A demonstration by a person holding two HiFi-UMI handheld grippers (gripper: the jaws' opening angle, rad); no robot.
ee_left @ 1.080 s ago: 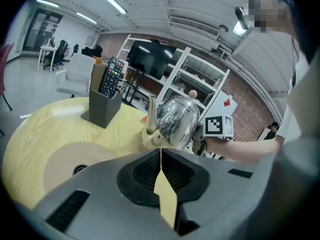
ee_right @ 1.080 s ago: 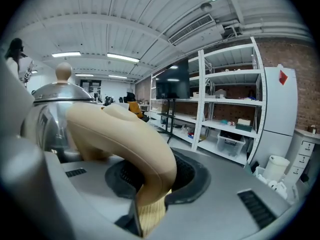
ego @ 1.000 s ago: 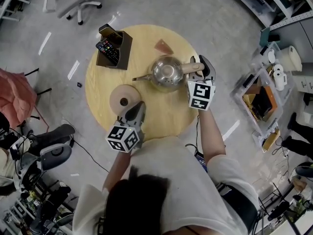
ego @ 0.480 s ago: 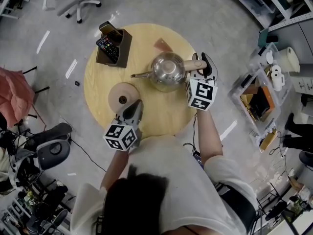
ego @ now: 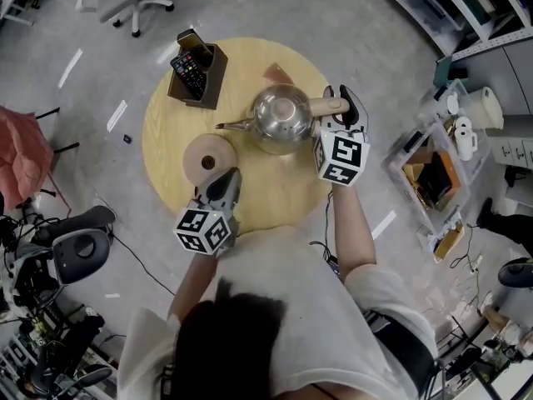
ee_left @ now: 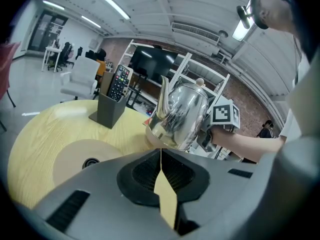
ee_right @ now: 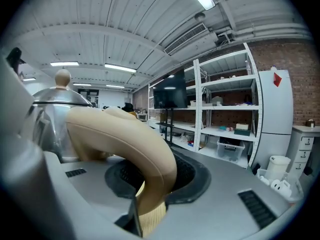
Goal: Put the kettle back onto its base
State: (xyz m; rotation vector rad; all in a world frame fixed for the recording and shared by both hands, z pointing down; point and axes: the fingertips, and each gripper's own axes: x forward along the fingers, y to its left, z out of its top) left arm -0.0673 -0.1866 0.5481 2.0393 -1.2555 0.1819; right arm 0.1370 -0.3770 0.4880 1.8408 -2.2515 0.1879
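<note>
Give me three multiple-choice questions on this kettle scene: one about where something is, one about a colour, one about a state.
1. Where is the round base?
A. under the kettle
B. on the table by the left gripper, apart from the kettle
C. on the floor

2. What colour is the kettle's handle?
A. beige
B. black
C. red

3. What is the right gripper doing?
A. open, empty
B. shut on a spoon
C. shut on the kettle's handle

Answers:
1. B: the head view shows bare wood between base and kettle, with the left gripper's tips at the base's near edge.
2. A: the right gripper view shows the handle beige against the silver body.
3. C: in that view the jaws are closed on the handle.
</note>
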